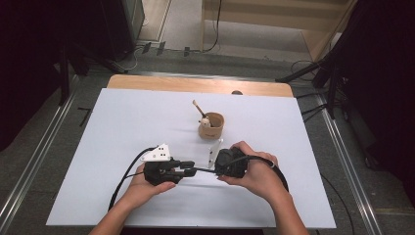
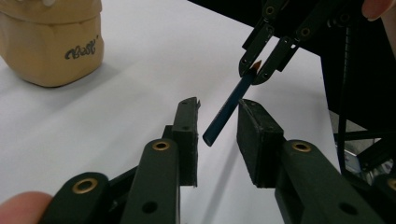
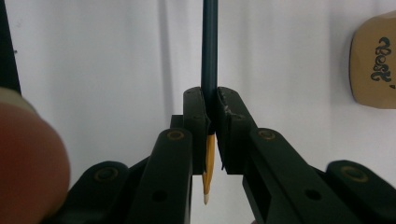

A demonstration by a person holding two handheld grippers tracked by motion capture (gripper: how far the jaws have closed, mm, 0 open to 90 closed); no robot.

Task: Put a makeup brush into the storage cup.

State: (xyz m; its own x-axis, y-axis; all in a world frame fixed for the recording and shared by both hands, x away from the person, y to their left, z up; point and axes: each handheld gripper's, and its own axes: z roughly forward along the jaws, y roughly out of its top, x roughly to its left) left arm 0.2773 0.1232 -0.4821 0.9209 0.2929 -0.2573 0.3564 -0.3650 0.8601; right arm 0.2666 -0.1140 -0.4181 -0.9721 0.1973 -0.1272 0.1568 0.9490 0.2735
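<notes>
While the right hand-held gripper (image 3: pixel 211 121) stays out of the question as a carrier only in name, it is in fact clamped hard on a dark blue pencil (image 3: pixel 209 51) near its sharpened end, the pale wood and point poking back behind the pads. Held level above the white counter (image 1: pixel 122 127), the pencil reaches toward the left hand-held gripper (image 2: pixel 217 125), whose jaws stand apart on either side of the blunt end without pressing it. A tan holder cup (image 1: pixel 211 126) with a small wooden figure stands just beyond both hands. I judge the pencil light, stiff and smooth-lacquered, likely to pivot if pinched at one narrow spot; its tip looks breakable. Taking the painted shaft squarely, away from the point, seems safest.
</notes>
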